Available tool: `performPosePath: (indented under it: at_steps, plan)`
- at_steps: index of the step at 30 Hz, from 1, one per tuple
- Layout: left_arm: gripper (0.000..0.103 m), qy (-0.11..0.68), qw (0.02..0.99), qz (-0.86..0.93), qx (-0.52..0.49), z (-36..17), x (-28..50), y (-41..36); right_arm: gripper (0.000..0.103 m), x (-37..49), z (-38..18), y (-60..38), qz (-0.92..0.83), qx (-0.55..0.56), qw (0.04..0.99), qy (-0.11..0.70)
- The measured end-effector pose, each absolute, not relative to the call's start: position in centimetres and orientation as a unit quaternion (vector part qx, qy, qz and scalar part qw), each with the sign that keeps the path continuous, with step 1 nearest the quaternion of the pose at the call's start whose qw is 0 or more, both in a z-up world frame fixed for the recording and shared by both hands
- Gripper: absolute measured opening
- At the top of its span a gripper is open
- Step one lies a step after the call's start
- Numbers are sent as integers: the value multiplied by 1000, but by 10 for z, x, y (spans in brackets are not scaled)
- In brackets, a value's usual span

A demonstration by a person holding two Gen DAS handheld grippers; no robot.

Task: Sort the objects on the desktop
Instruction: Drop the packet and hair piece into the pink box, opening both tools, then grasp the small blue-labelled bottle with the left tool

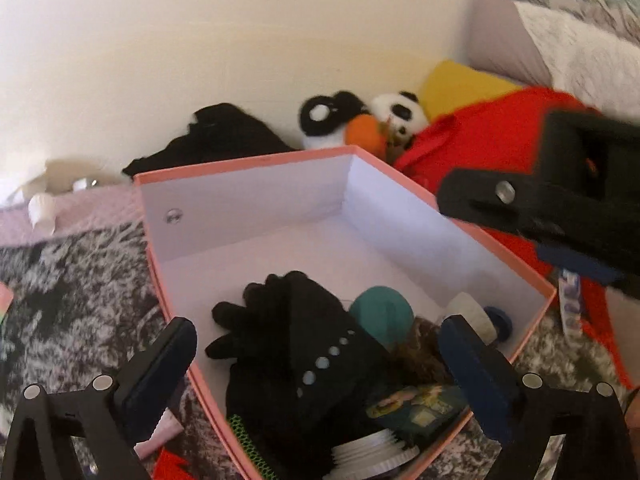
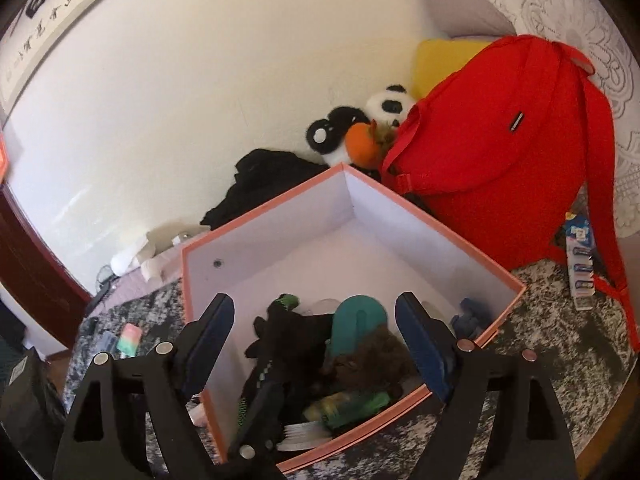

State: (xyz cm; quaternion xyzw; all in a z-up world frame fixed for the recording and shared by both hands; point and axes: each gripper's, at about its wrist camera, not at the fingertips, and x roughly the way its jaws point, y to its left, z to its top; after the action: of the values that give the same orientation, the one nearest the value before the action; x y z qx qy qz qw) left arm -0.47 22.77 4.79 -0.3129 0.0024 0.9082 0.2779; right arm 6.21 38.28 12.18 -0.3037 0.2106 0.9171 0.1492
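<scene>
Pink box (image 2: 352, 216) sits on a grey mottled bed cover (image 2: 560, 320), near the wall-side edge w/ a red backpack (image 2: 500, 152) just beside its far-right wall. Inside, bunched at the near end: black glove (image 1: 272, 320), teal round thing (image 1: 382, 312), brown fuzzy item (image 2: 372, 360), white jar w/ blue cap (image 1: 476, 316), a printed packet (image 1: 420, 404), white threaded lid (image 1: 372, 456). Far half of the box is bare floor.

Left gripper (image 1: 316, 364) hovers over the near rim, fingers spread wide, nothing btwn them. Right gripper (image 2: 316, 344) likewise over the near end, fingers spread, empty.

Step, as a guess: either a drop into the box just made or a reach in to take sth out; the scene fits both.

Loose bits outside: blister pack (image 2: 582, 276) by the backpack strap at the right, pink-green eraser-like block (image 2: 130, 338) at the left.

Room: open air above the box; rim and backpack crowd the right.
</scene>
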Motion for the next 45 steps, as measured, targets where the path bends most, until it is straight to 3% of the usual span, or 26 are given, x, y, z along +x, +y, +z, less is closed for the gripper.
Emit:
performPosePath:
  at_steps: [13,27,34,39,45]
  plan:
    - [100,-7,207,926,-316,43,-17,166,86,42,127,322,928,-313,99,176]
    - [100,1,101,919,-380,-10,-68,61,86,4,92,219,921,-379,-10,87]
    - [100,-83,121,869,-472,-53,-109,30,87,6,49,205,911,-407,-62,33]
    - [100,-80,157,859,-481,-54,-120,52,102,28,16,171,922,-363,-98,-93]
    - [100,-36,188,835,-515,-76,-136,93,103,38,-25,138,919,-324,-81,-208]
